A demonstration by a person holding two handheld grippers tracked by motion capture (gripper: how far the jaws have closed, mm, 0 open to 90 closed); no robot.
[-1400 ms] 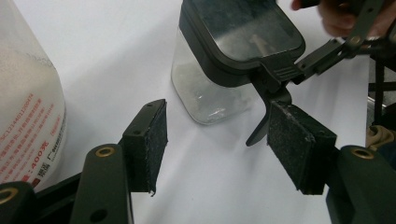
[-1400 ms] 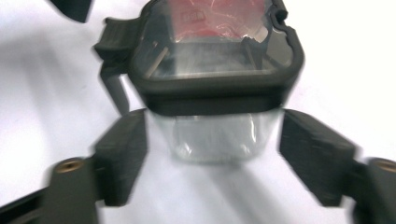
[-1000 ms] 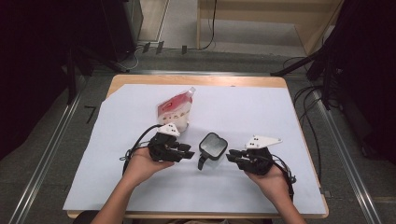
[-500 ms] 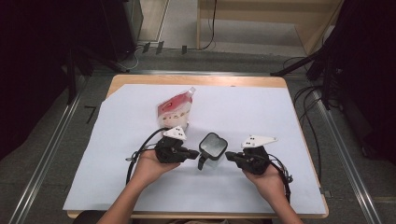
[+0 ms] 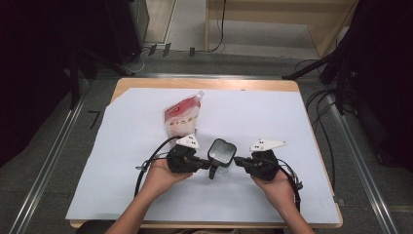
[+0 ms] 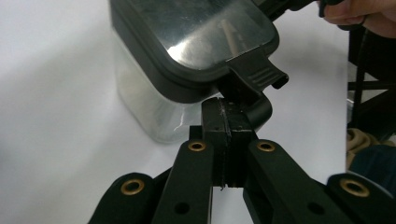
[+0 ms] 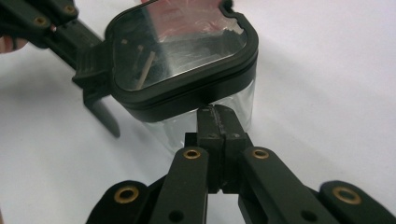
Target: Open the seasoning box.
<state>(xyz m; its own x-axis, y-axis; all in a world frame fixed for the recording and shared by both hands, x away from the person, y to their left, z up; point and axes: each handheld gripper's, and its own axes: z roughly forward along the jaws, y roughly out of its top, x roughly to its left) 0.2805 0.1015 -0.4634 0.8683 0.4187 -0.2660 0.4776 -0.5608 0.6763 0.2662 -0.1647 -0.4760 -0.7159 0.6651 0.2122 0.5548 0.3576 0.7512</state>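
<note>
near edge of the table: we bring both forearms in from the bottom of the high view, one gripper per hand, both converging on the lidded clear container (image 5: pixel 221 155), our landmark.

left gripper (image 5: pixel 203 165): just left of the container. in the left gripper view its jaws are clenched, pad against pad (image 6: pixel 215 122), with nothing between them; the tips sit directly under the black latch tab (image 6: pixel 256 73) that hangs from the lid's edge, touching or almost touching it.

right gripper (image 5: pixel 239 161): just right of the container, jaws likewise pressed together and empty. in the right gripper view the tips (image 7: pixel 215 122) butt against the clear wall below the black lid rim (image 7: pixel 205 91), on the side opposite the latch.

container: it stands upright on the white sheet (image 5: pixel 117 161) between the two grippers, its dark glossy lid (image 5: pixel 222 149) seated. the latch tab points down toward our left side, so the left gripper is the nearer one to it; the right can only brace the body.

beyond the container: a red-and-white spout pouch (image 5: pixel 181 117) lies farther back and slightly left, well apart from both grippers, its spout aimed away and to the right.

judgement: the coming move turns on the tab lying just above the left fingertips; lifting there while the right steadies the wall should free the lid.
</note>
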